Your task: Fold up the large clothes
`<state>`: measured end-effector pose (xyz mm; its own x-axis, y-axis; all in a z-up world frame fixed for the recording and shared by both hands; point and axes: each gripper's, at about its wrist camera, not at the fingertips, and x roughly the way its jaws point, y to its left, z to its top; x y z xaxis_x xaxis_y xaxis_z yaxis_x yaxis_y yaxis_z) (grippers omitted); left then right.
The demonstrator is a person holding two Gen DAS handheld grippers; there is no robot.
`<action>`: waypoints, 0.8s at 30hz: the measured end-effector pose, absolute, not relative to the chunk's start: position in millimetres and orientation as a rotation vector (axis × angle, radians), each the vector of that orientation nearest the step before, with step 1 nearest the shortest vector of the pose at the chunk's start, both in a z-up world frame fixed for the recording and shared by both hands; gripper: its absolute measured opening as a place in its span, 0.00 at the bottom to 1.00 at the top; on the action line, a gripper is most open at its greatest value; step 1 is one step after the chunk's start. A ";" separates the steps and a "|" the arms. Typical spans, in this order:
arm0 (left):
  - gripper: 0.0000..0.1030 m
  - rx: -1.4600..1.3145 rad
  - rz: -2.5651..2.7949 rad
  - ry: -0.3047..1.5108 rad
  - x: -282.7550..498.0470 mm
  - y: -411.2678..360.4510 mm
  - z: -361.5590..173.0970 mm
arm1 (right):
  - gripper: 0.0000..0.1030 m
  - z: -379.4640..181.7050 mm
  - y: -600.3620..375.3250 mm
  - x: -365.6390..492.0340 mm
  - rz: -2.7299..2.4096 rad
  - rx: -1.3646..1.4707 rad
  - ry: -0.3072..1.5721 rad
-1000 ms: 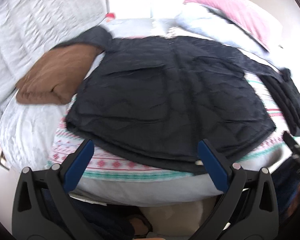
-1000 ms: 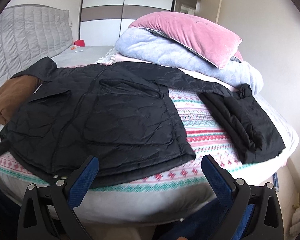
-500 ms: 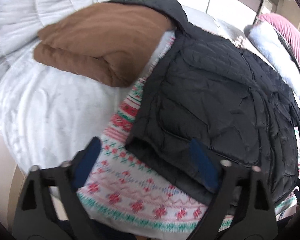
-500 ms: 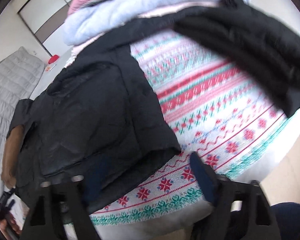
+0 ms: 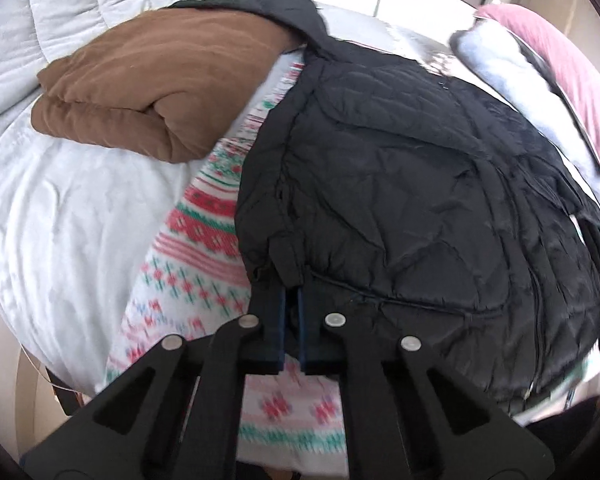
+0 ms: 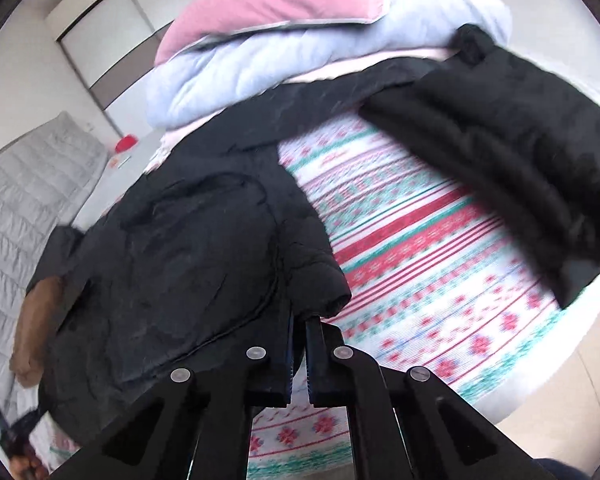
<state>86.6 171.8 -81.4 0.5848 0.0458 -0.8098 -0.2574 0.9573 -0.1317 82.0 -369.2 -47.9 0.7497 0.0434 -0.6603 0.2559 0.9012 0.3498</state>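
Surface: bed [image 5: 60, 216] with white cover; patterned red-green-white blanket [image 5: 204, 240] spread on top.
Jacket [image 5: 420, 208]: black, quilted, lying flat on the blanket; long axis runs from 6 o'clock hem to 12 o'clock collar in the left wrist view.
Sleeve [image 6: 500, 152]: spread toward 2 o'clock in the right wrist view.
Left gripper [image 5: 291, 300]: jaws clamped on the jacket's hem corner.
Right gripper [image 6: 299, 320]: jaws clamped on the opposite hem corner.
Neighbours: brown folded cushion [image 5: 160, 80] at 10 o'clock; pink pillow [image 6: 280, 4] on a pale blue duvet [image 6: 300, 60] at 12 o'clock.
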 end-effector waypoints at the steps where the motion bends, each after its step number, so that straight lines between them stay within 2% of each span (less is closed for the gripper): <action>1: 0.05 -0.237 0.178 0.930 80.7 168.7 -78.4 | 0.04 -46.7 -372.7 81.4 -0.129 0.450 0.723; 6: 0.09 -0.298 0.219 0.899 73.6 178.0 -58.9 | 0.08 -53.4 -351.5 91.7 -0.123 0.347 0.839; 8: 0.19 -0.301 0.229 0.879 70.3 181.7 -48.0 | 0.16 -45.9 -360.7 85.5 -0.125 0.392 0.804; 9: 0.27 -0.294 0.235 0.865 68.9 181.9 -41.0 | 0.24 -38.5 -368.2 82.7 -0.131 0.424 0.777; 10: 0.37 -0.292 0.234 0.848 71.1 181.0 -33.3 | 0.41 -30.5 -374.5 81.0 -0.140 0.442 0.749; 11: 0.42 -0.295 0.230 0.839 75.2 179.0 -28.9 | 0.53 -25.3 -378.0 80.0 -0.147 0.451 0.721; 12: 0.50 -0.308 0.220 0.831 81.4 177.3 -22.5 | 0.71 -14.8 -384.7 79.0 -0.153 0.462 0.676; 13: 0.53 -0.321 0.213 0.826 87.0 175.2 -17.4 | 0.76 -5.7 -390.4 80.4 -0.152 0.472 0.649; 15: 0.56 -0.341 0.212 0.801 100.4 171.5 -3.1 | 0.77 8.3 -409.2 92.5 -0.146 0.512 0.634; 17: 0.78 -0.360 0.222 0.772 117.1 165.7 10.8 | 0.79 20.3 -430.1 105.4 -0.097 0.617 0.591; 19: 0.88 -0.392 0.207 0.743 135.3 160.3 19.9 | 0.82 23.8 -460.7 125.4 -0.074 0.758 0.556; 21: 0.91 -0.409 0.233 0.752 163.3 152.8 23.3 | 0.82 24.1 -490.7 145.2 -0.085 0.875 0.525; 24: 0.91 -0.415 0.238 0.879 211.0 141.2 13.9 | 0.82 21.8 -527.5 168.8 -0.087 1.013 0.441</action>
